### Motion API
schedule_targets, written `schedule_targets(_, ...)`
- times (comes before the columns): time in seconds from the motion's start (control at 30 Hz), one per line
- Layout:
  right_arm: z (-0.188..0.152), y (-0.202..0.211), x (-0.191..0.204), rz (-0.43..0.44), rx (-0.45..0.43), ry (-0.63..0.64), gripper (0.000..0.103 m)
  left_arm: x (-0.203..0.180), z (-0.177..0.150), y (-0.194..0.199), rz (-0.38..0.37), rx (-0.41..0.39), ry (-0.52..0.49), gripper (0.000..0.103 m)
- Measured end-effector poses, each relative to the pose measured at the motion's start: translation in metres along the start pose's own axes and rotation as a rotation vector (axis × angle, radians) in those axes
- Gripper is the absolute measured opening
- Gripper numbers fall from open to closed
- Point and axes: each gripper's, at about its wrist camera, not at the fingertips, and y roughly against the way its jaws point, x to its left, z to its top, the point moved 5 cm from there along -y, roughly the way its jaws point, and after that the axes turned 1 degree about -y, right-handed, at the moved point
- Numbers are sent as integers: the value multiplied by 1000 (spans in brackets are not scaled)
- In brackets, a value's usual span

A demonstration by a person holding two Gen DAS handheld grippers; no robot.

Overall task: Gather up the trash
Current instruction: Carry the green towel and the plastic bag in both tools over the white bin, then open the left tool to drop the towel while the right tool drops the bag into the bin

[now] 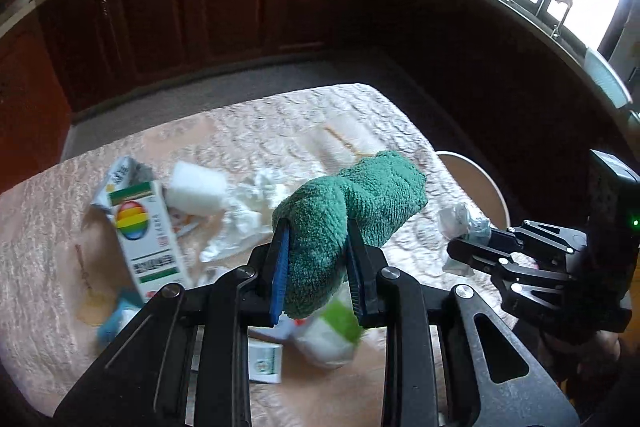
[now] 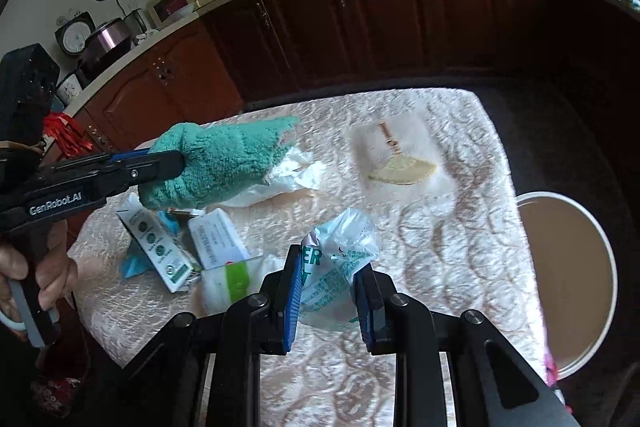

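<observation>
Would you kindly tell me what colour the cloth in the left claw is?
Green towel cloth, clearest in the left wrist view.

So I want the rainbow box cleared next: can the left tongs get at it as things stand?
Probably not yet. The left tongs are shut on the green towel, so they have no free grip. The rainbow box itself lies uncovered on the table, just beside them.
</observation>
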Motion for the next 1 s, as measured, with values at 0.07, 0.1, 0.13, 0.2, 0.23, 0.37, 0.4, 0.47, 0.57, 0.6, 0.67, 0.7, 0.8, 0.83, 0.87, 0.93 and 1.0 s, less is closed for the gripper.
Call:
schedule_targets(0.07,0,6,-8,-23,-8,-7,23,-12,5,-6,-13,3,-6,23)
schedule_targets(0.1,0,8,-12,-33,-11,-10,23,-17,7,-8,-15,3,-10,23)
schedule_targets(0.13,0,11,-17,-48,-16,-13,23,-22,9,-11,-18,4,-12,23)
schedule_targets(0.2,1,18,-30,-80,-28,-19,23,-38,16,-19,-32,7,-21,23)
schedule_targets(0.23,1,23,-38,-95,-35,-25,23,-44,18,-22,-35,7,-26,23)
schedule_targets(0.37,2,37,-79,-155,-44,-65,23,-74,29,-41,-58,18,-44,23)
schedule_targets(0.4,2,39,-86,-164,-44,-76,23,-82,32,-47,-66,25,-48,23)
schedule_targets(0.47,1,44,-106,-195,-45,-100,23,-99,38,-61,-82,41,-58,23)
schedule_targets(0.57,-2,50,-140,-248,-39,-132,23,-119,43,-78,-93,61,-74,23)
schedule_targets(0.6,-2,50,-149,-257,-35,-139,23,-126,45,-85,-99,69,-75,23)
schedule_targets(0.67,-5,51,-166,-277,-25,-162,23,-138,47,-95,-112,81,-75,23)
schedule_targets(0.7,-7,50,-177,-287,-17,-175,23,-144,49,-102,-122,88,-75,23)
schedule_targets(0.8,-14,47,-197,-307,4,-205,23,-159,53,-115,-137,101,-81,23)
schedule_targets(0.83,-17,46,-204,-312,10,-217,23,-165,54,-119,-140,107,-83,23)
schedule_targets(0.87,-20,44,-212,-317,17,-228,23,-169,55,-122,-142,110,-82,23)
schedule_targets(0.93,-24,40,-220,-328,28,-245,23,-178,55,-130,-152,117,-76,23)
schedule_targets(1.0,-29,36,-230,-340,40,-260,23,-187,56,-137,-163,121,-65,24)
